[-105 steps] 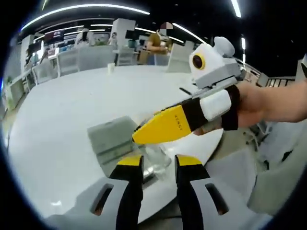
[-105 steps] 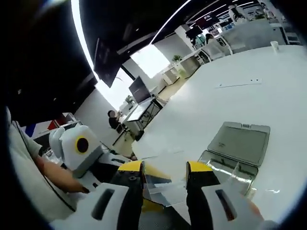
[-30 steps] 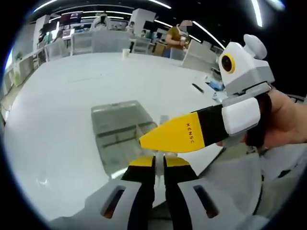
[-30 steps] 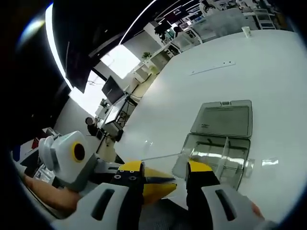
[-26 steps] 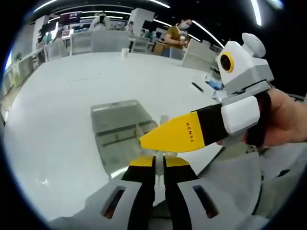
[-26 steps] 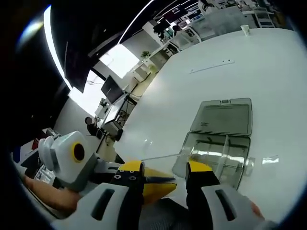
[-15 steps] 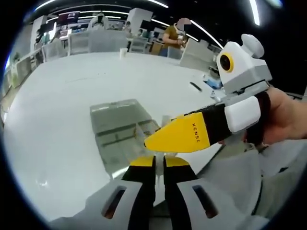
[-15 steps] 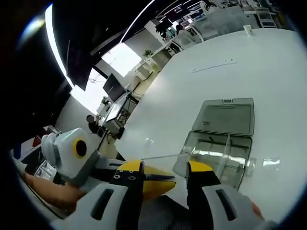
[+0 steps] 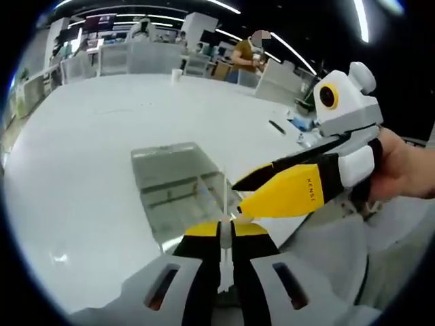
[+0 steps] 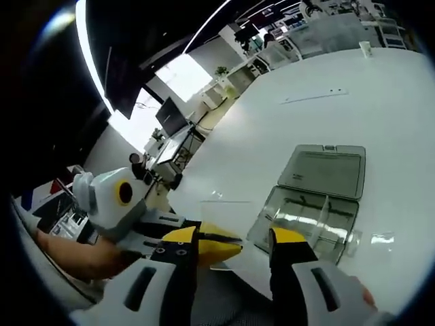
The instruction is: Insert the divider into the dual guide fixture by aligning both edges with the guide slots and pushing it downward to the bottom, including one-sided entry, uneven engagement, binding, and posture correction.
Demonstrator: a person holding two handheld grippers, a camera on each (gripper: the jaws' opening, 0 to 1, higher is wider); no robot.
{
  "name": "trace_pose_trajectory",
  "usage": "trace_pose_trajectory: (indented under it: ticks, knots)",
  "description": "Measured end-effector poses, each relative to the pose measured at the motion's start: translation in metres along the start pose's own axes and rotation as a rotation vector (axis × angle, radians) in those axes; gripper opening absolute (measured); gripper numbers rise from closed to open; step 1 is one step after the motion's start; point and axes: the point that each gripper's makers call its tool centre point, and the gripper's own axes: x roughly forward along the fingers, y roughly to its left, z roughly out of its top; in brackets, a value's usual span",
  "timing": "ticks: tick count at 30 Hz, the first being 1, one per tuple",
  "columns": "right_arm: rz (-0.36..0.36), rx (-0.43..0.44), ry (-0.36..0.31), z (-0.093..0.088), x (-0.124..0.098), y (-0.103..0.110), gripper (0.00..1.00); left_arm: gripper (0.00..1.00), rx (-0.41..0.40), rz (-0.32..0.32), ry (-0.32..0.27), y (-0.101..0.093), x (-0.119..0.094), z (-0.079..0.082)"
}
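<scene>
My left gripper (image 9: pixel 225 229) is shut on the clear divider (image 9: pixel 223 197), a thin transparent sheet seen edge-on and standing up from its yellow tips. Just beyond it lies the clear plastic box (image 9: pixel 178 198) with its guide slots, its lid (image 9: pixel 163 161) folded open on the far side. My right gripper (image 9: pixel 236 198) reaches in from the right, fingers spread and clear of the divider. In the right gripper view, my right gripper (image 10: pixel 234 238) is open and empty. The left gripper (image 10: pixel 224 248) holds the divider (image 10: pixel 228 216) left of the box (image 10: pixel 309 221).
The box sits near the front edge of a big white round table (image 9: pixel 75 149). A pen (image 9: pixel 276 126) and a paper cup (image 9: pixel 175 74) lie farther back. A person (image 9: pixel 246 53) stands behind the table, with chairs and desks beyond.
My left gripper went from open to shut on the divider. In the last half second my right gripper has drawn back to the right, away from the divider, with its fingers apart.
</scene>
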Motion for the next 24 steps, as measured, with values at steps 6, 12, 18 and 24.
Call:
trace_pose_trajectory:
  ticks: [6, 12, 18, 24]
  knots:
    - [0.01, -0.021, -0.018, 0.004, -0.008, -0.002, 0.4, 0.01, -0.046, -0.009, -0.013, 0.006, -0.004, -0.002]
    - [0.017, -0.042, -0.018, 0.003, -0.014, -0.006, 0.4, 0.01, -0.109, -0.015, -0.037, 0.014, -0.009, 0.001]
    - [0.017, -0.067, -0.018, 0.003, -0.018, -0.009, 0.4, 0.01, -0.177, -0.027, -0.055, 0.02, -0.015, 0.003]
    - [0.024, -0.096, -0.016, 0.002, -0.02, -0.008, 0.4, 0.01, -0.233, -0.043, -0.073, 0.023, -0.017, 0.006]
